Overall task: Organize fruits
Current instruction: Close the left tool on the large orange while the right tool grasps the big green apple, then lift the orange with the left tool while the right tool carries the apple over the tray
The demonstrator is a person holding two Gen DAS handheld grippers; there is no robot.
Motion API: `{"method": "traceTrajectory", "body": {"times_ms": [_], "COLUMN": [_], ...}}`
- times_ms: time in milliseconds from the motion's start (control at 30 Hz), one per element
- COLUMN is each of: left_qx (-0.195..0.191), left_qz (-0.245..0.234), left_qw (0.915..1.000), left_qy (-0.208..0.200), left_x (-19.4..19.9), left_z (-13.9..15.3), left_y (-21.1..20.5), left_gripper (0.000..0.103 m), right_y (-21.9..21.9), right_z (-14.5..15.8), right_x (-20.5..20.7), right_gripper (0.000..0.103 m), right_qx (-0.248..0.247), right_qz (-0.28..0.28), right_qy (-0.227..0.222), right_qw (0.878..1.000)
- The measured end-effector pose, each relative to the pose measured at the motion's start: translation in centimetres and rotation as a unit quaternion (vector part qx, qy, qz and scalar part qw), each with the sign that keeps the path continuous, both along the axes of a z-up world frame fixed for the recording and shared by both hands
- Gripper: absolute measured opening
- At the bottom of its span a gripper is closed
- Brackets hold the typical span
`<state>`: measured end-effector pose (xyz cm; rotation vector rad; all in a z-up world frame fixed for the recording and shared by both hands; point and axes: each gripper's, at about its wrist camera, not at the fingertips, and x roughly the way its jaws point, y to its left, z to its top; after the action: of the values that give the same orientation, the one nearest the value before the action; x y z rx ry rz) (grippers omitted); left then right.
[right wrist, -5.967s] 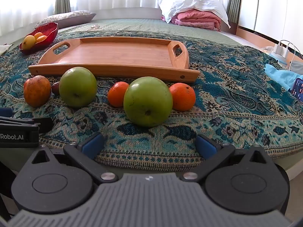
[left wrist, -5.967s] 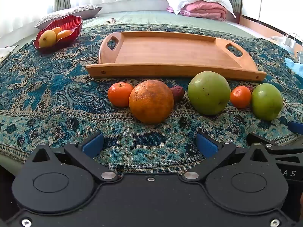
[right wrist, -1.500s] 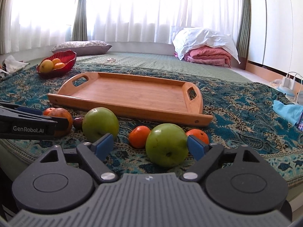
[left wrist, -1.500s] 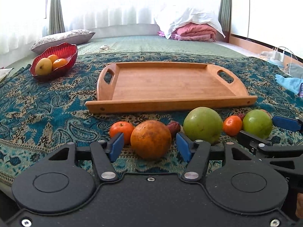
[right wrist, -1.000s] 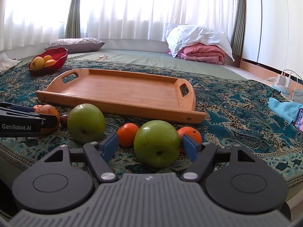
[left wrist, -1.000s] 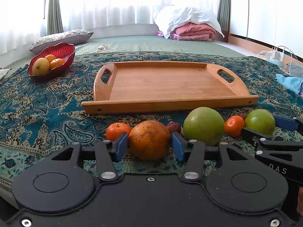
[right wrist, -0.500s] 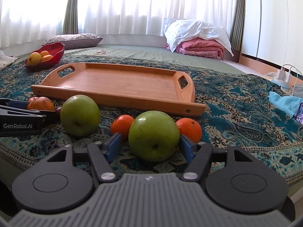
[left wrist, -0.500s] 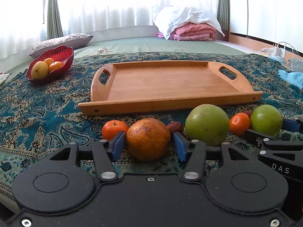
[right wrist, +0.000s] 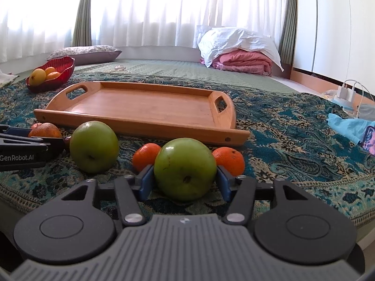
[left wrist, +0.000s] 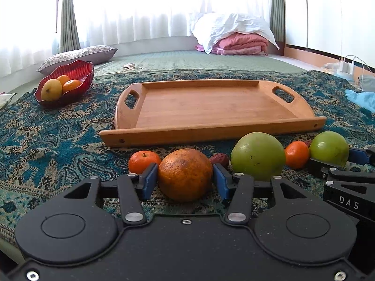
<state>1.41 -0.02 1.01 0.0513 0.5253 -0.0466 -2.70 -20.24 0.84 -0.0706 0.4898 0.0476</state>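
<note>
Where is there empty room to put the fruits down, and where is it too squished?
The wooden tray is bare between its two handles. There is bare cloth between the red bowl and the tray. It is crowded in front of the tray, where the big orange, green apples and small oranges sit close together.

Home bedroom: pillow (left wrist: 79, 55), folded bedding (left wrist: 236, 39), curtains (right wrist: 164, 11)

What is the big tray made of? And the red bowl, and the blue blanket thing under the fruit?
Tray: looks like wood, maybe bamboo; fine straight grain, smooth satin finish.
Bowl: likely glass or glossy plastic; ribbed, shiny, light glows through its red wall.
Cloth: woven fabric; fuzzy paisley pattern, matte, with a woven border.
</note>
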Motion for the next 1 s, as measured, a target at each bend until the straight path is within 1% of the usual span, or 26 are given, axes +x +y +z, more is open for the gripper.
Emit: {"method": "traceTrajectory", "body": {"times_ms": [300,433,533,667,733,900,1000], "left_qx": [-0.012,-0.010,0.000,-0.004,-0.011,-0.025,-0.026], "left_qz": [-0.003,-0.013,-0.017,-0.016,-0.015,-0.011,-0.010], "left_qw": [0.9999,0.9999,0.9999,0.9999,0.9998,0.9996,0.9996], "left_qy": [0.002,0.005,0.001,-0.001,-0.002,0.012,0.007], "left_x": [-1.7,-2.8,-3.3,-3.1,-2.9,-2.2,-2.2], "left_z": [0.6,0.5,0.1,0.0,-0.1,-1.0,-1.3], "left_y": [0.1,-0.4,-0.7,-0.7,-0.6,-0.3,-0.2], "left_gripper": [0.048,0.049,0.049,0.050,0.050,0.051,0.051], "right_y": [0.1,-0.1,-0.1,0.1,0.1,0.1,0.1], "right_z": [0.4,0.6,0.4,0.1,0.1,-0.2,-0.5], "right_x": [-1.7,-2.7,-2.9,-2.8,-2.6,-2.2,-2.0], "right_gripper": [0.059,0.059,0.059,0.060,0.060,0.061,0.062], "right_qx": [0.009,0.028,0.029,0.022,0.026,0.030,0.030], "right_qz": [0.004,0.002,0.006,0.007,0.005,-0.002,-0.006], "right_qy": [-0.013,-0.014,-0.010,-0.013,-0.012,-0.013,-0.011], "right_qw": [1.000,1.000,1.000,1.000,1.000,0.999,0.999]}}
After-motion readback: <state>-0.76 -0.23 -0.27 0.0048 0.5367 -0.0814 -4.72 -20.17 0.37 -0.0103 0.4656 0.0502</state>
